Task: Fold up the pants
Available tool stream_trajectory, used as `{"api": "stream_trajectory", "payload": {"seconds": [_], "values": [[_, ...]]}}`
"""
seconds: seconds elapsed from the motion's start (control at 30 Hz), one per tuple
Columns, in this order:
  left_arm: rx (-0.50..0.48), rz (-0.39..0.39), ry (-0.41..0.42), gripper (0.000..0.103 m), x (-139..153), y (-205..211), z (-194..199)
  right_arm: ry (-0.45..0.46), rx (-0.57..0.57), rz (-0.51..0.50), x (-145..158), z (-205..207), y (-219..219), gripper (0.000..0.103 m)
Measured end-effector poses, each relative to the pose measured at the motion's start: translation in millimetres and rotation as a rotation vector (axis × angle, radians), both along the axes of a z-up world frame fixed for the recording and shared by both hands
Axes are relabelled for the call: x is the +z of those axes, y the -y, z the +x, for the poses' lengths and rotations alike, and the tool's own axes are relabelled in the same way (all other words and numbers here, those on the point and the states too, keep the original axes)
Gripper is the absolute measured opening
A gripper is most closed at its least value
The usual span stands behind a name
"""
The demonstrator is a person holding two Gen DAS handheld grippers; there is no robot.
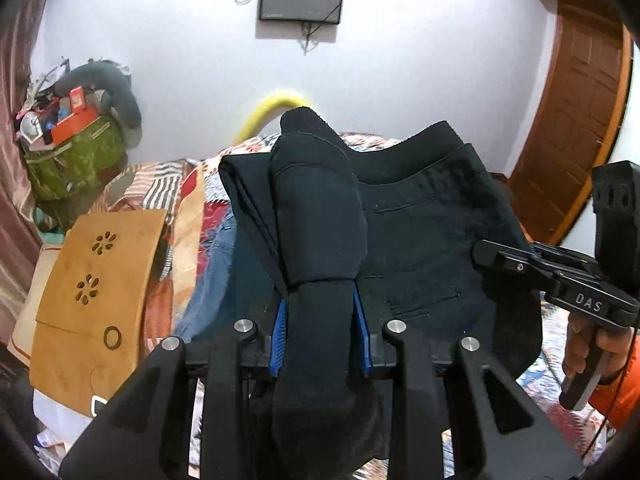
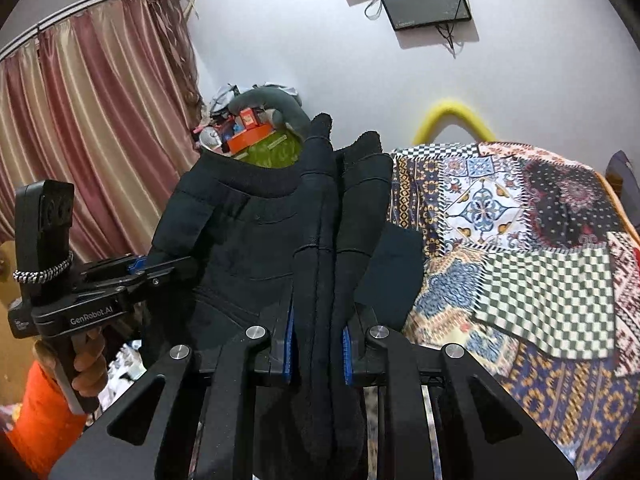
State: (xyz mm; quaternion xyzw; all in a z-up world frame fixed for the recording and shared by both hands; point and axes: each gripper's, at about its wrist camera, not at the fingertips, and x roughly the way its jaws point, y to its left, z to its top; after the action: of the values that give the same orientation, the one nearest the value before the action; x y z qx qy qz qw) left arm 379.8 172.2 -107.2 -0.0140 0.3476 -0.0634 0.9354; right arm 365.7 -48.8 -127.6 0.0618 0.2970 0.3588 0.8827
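While both of my grippers were clamped on the same garment, the dark navy cotton pants hung between them above the patchwork quilted bed, lifted off it rather than lying flat. My left gripper had its blue-padded fingers closed on a thick bunched roll of cloth that ran straight away from me along the fingers. My right gripper held the other end the same way, its fingers pinching several stacked layers.

What mattered was the span: the waistband and back pocket stretched sideways from one grip to the other, so the garment's long axis ran across, hand to hand, and the loose remainder drooped below. Seen from the left wrist, the right gripper sat off to the side, at the edge of the cloth; from the right wrist the left one mirrored it. Neither hand looked nearer the bed than the other. I judged that the next fold would depend on lowering both ends level, with open quilt lying mostly on my right side.
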Motion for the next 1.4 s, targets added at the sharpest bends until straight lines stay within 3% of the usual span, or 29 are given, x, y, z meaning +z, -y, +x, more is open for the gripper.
{"api": "stream_trajectory", "payload": {"seconds": [0.3, 0.57, 0.77, 0.9, 1.07, 1.27, 1.4], "values": [[0.065, 0.035, -0.123, 0.028, -89, -28, 78, -0.099, -0.009, -0.086, -70, 66, -47, 0.016], [0.128, 0.035, -0.259, 0.031, -162, -43, 119, -0.216, -0.026, -0.146, -116, 100, -64, 0.017], [0.168, 0.000, -0.263, 0.043, -166, -49, 117, -0.266, -0.040, -0.187, -123, 99, -56, 0.027], [0.191, 0.027, -0.259, 0.043, -147, -46, 100, -0.271, -0.033, -0.205, -111, 83, -43, 0.033], [0.192, 0.019, -0.197, 0.043, -98, -42, 61, -0.151, -0.029, -0.167, -58, 44, -18, 0.033], [0.175, 0.024, -0.021, 0.043, -9, -18, -16, 0.072, -0.037, -0.068, 32, -38, 18, 0.033], [0.159, 0.048, 0.134, 0.043, 49, 7, -89, 0.197, -0.032, 0.006, 80, -100, 41, 0.033]]}}
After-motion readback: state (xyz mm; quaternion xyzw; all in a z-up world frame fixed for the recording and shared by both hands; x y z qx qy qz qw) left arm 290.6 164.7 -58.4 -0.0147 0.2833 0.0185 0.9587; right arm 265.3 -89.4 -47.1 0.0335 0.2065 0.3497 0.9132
